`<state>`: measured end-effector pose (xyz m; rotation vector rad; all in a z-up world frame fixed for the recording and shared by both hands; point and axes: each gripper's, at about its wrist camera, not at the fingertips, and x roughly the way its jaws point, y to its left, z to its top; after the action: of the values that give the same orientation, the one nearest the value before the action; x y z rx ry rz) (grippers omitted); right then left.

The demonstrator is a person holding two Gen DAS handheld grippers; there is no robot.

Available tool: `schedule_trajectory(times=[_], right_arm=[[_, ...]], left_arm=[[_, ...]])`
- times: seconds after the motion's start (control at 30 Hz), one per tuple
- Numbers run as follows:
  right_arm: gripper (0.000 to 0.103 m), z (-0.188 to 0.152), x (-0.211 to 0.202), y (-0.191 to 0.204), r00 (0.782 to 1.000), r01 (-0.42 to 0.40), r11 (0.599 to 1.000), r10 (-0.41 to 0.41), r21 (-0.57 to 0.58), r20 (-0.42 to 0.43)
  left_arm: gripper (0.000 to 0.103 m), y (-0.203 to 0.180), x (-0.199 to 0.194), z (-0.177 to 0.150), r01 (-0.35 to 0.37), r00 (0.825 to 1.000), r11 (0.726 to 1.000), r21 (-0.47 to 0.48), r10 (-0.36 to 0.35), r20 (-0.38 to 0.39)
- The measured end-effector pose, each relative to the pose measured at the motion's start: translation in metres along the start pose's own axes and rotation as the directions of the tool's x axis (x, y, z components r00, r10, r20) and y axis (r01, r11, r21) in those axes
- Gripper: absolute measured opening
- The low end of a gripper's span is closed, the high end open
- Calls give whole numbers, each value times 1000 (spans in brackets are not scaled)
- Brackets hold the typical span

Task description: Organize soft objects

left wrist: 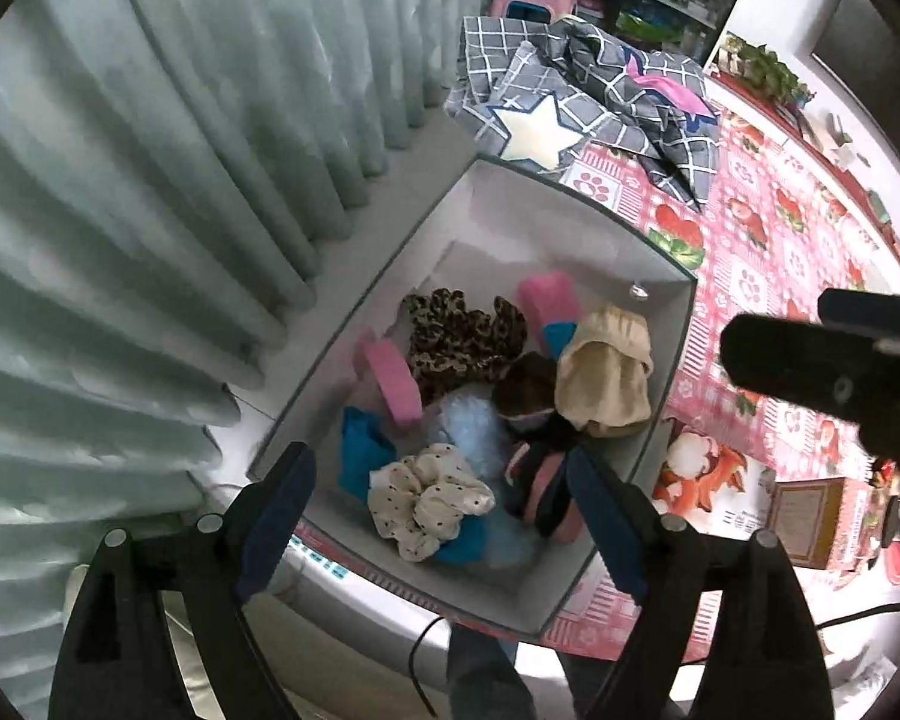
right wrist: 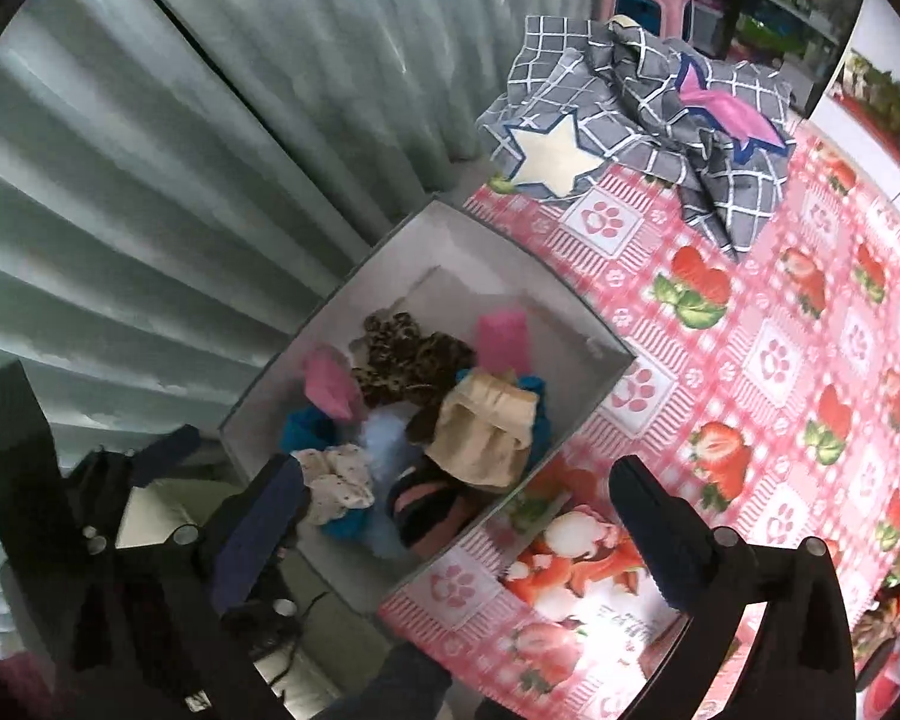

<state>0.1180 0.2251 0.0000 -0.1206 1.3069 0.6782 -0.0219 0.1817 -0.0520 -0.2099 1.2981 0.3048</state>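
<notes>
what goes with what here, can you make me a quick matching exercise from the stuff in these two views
Things:
1. leopard print scrunchie
2. grey checked cloth with a star
3. beige cloth
4. left gripper

Places or states:
a. crumpled on the strawberry tablecloth, outside the box
b. open, nothing between its jaws
c. inside the grey box, towards its far end
d. inside the box, against its right-hand wall

Pairs: 1-c, 2-a, 3-d, 4-b
</notes>
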Motion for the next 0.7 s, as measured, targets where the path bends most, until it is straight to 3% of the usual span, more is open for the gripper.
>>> schedule_trajectory(times=[0.1,0.7], right_arm=[[103,-1,2,2,1000,16,1000,-16,-14,-6],[103,-5,13,12,996,75,995,-78,-66,-43]], left_arm=[[88,-4,-2,0,-29,1000,999,25,29,11],[88,-3,-1,-3,-41,999,999,35,41,-8]])
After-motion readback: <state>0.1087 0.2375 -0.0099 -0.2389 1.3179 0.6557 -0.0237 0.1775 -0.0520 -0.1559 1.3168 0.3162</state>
